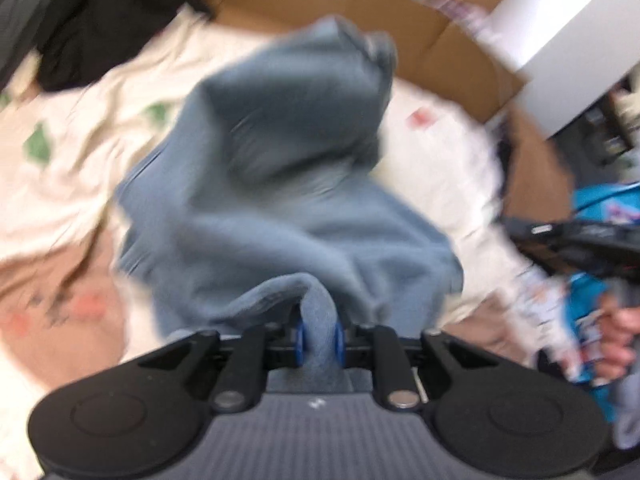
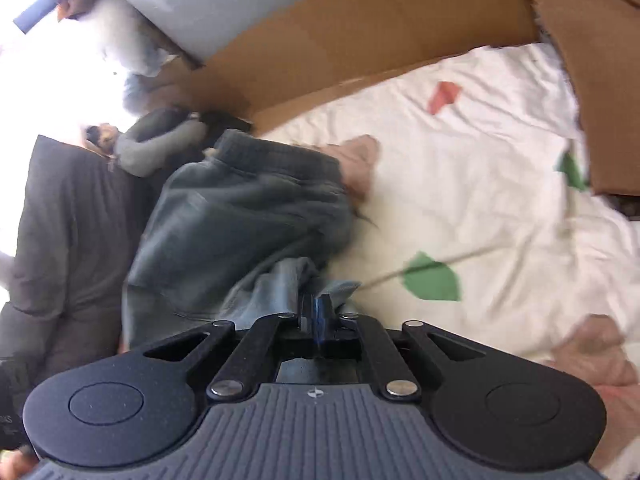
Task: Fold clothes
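Left wrist view: both grippers clamp one blue-grey garment above a bed.

The left gripper [image 1: 319,342] pinches a thick fold of the blue-grey garment [image 1: 280,168], which hangs bunched and blurred over the cream floral bedsheet [image 1: 60,168]. The right gripper [image 2: 320,316] has its jaws closed tight on another edge of the cloth [image 2: 240,216]. Cardboard [image 2: 360,28] stands behind the bed, and a dark grey garment [image 2: 68,220] lies beside the blue one.
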`<state>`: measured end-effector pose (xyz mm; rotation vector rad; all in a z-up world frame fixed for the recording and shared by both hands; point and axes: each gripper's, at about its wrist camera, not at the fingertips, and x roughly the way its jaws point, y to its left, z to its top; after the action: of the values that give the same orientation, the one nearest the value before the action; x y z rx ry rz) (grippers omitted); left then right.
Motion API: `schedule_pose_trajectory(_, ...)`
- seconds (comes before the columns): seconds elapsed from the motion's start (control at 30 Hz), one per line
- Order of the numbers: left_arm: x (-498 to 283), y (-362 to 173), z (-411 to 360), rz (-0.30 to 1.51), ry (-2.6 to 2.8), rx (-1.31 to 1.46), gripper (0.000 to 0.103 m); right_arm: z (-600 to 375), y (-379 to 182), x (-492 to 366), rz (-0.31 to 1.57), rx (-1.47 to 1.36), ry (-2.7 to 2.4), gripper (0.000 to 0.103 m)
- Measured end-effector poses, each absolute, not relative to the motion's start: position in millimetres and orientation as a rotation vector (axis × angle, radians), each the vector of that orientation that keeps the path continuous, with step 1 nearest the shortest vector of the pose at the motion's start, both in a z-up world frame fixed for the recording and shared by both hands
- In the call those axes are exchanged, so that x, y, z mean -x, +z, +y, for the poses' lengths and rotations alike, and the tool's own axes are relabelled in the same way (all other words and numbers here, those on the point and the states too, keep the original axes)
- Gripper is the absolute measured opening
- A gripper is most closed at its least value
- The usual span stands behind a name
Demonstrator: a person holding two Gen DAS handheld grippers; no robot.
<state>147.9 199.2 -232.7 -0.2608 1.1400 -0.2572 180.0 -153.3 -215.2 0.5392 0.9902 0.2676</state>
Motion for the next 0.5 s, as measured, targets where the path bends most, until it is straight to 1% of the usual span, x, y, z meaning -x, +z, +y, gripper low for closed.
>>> schedule_pose_trajectory(0.17, -139, -237, 213, 1.220, -0.123, 0.221, 0.018, -147, -217, -174, 0.986, -0.558, 0.309, 0.003)
schedule_pose_trajectory(0.27, -135, -222, 230, 1.198, -0.078, 0.216, 0.021, -141, -214, -174, 0.978, -0.567, 0.337, 0.004)
schedule_pose_trajectory(0.3, -135, -217, 235, 1.191, -0.064, 0.213, 0.022, -139, -212, -173, 0.971, -0.563, 0.348, 0.007)
schedule_pose_trajectory(0.37, -137, -209, 243, 1.176, -0.042, 0.209, 0.025, -133, -209, -174, 0.957, -0.557, 0.363, 0.017)
schedule_pose_trajectory(0.4, -137, -207, 248, 1.168, -0.033, 0.208, 0.031, -130, -208, -174, 0.951, -0.552, 0.364, 0.024)
schedule_pose_trajectory(0.43, -139, -205, 253, 1.161, -0.026, 0.211, 0.036, -127, -208, -175, 0.946, -0.550, 0.364, 0.027)
schedule_pose_trajectory(0.5, -146, -212, 261, 1.159, -0.019, 0.224, 0.040, -121, -209, -178, 0.946, -0.570, 0.363, 0.027)
